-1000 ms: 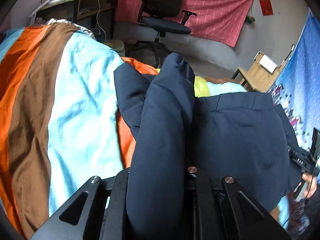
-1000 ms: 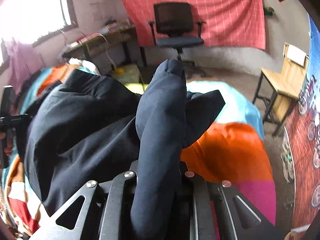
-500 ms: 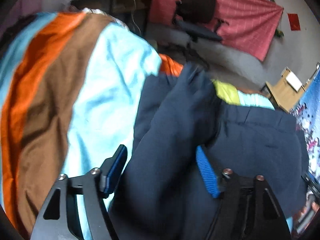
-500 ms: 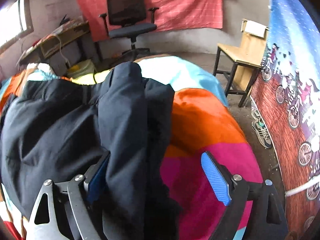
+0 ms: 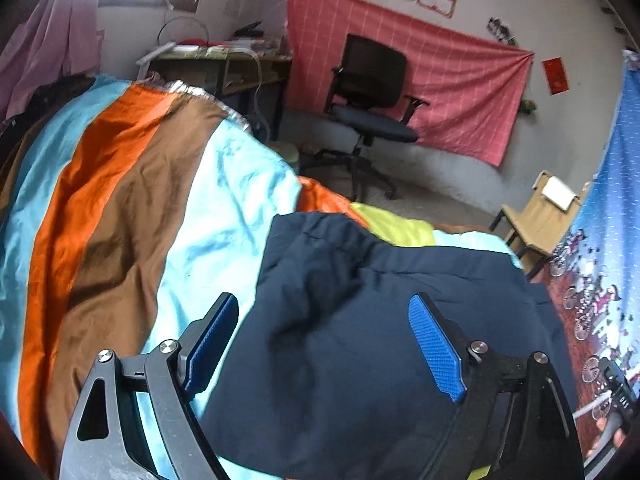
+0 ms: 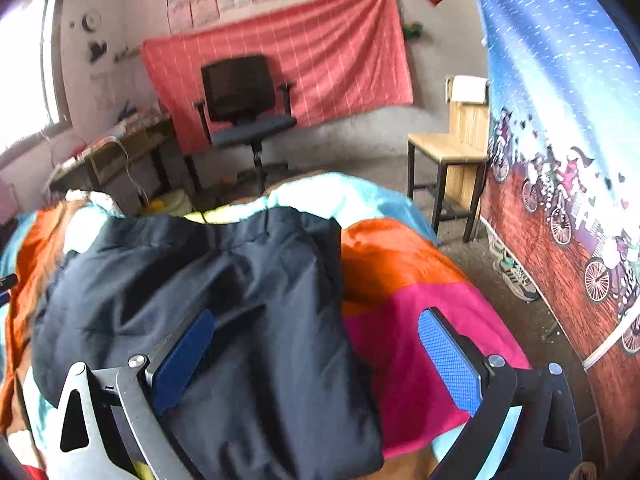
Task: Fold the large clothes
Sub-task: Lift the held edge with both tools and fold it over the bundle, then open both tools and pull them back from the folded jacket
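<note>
A dark navy garment lies folded on a bed with a striped cover. My left gripper hovers over the garment's left part, its jaws opening, blue pads clear of the cloth. In the right wrist view the same navy garment fills the lower left. My right gripper hangs over its right edge, jaws still opening and wide apart, with the blue pads pressing on nothing. The garment's near end is hidden below both views.
A black office chair stands past the bed before a red wall cloth. A cluttered desk is at the back left, a wooden chair at the right by a printed blue and red curtain. A shoe lies on the floor.
Both grippers were shut on bunched folds of the navy garment; they have opened and let it drop flat onto the bed, then drawn back and risen a little.
</note>
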Demonstrator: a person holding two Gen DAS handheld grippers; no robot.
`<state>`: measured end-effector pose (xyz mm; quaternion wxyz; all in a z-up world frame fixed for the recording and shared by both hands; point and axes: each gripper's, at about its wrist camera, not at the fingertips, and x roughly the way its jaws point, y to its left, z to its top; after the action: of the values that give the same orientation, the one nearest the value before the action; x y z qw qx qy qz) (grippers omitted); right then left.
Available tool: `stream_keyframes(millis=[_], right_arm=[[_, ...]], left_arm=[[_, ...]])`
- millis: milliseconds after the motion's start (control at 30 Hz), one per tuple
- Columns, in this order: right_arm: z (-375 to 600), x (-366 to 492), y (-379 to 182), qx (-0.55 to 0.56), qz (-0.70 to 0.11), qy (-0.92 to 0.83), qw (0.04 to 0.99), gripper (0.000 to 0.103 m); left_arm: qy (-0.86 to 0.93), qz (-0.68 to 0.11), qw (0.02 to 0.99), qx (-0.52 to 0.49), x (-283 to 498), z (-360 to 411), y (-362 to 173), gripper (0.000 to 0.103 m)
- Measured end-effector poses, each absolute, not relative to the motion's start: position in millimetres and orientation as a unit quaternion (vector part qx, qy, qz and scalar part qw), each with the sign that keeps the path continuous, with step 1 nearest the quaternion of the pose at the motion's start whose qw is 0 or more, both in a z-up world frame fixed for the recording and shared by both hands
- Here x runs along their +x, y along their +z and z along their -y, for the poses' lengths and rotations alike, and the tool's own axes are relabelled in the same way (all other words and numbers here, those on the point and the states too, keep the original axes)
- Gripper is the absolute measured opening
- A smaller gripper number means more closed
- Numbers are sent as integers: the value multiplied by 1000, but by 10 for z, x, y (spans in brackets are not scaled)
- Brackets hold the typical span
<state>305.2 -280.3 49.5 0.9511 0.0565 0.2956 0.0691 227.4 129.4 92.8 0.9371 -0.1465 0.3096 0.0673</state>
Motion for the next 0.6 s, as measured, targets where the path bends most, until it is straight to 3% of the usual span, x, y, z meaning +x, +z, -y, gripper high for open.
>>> stream_keyframes(millis=[233,600], right_arm=[[2432,2579,677,10,-266,101,959,103],[2162,2039,873,72,-257,125,956,103]], left_arm=[[48,-265,956,-113,1809,-960,1144,94],[53,-239,965,-93,1084,-731,1172,102]])
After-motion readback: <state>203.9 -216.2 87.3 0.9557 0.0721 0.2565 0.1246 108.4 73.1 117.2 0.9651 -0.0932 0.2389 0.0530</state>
